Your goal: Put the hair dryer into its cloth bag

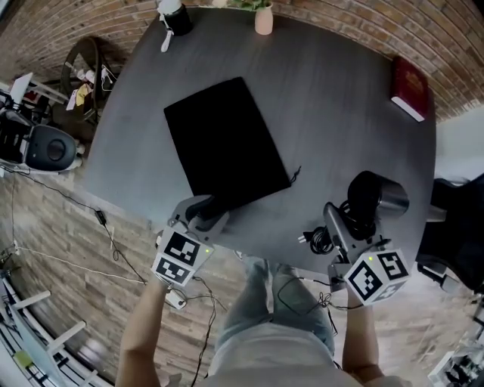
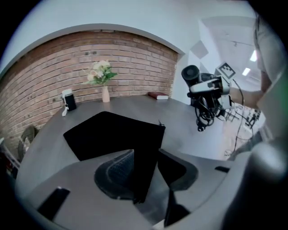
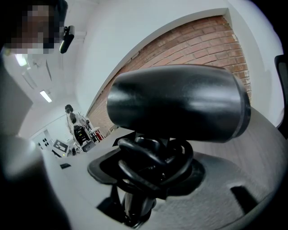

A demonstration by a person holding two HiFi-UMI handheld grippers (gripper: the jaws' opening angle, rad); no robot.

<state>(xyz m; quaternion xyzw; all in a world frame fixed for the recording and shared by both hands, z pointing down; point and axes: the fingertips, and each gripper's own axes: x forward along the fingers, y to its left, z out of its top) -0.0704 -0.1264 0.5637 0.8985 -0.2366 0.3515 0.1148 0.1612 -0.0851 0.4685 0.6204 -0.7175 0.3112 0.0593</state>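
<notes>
A black cloth bag (image 1: pixel 227 143) lies flat on the round grey table (image 1: pixel 340 98). My left gripper (image 1: pixel 206 208) is at the bag's near edge. In the left gripper view, a raised fold of the bag (image 2: pixel 146 157) stands between the jaws of my left gripper (image 2: pixel 146 168), which are spread and do not press it. My right gripper (image 1: pixel 338 221) is shut on the handle of the black hair dryer (image 1: pixel 376 196), held upright over the table's near right edge. The coiled cable (image 3: pixel 150 168) is wrapped round the handle, and the dryer's barrel (image 3: pixel 180 103) fills the right gripper view.
A red book (image 1: pixel 410 87) lies at the table's far right edge. A vase of flowers (image 2: pixel 104 87) and a small black and white device (image 1: pixel 174 17) stand at the far edge. Cables and equipment (image 1: pixel 45 147) sit on the floor at left.
</notes>
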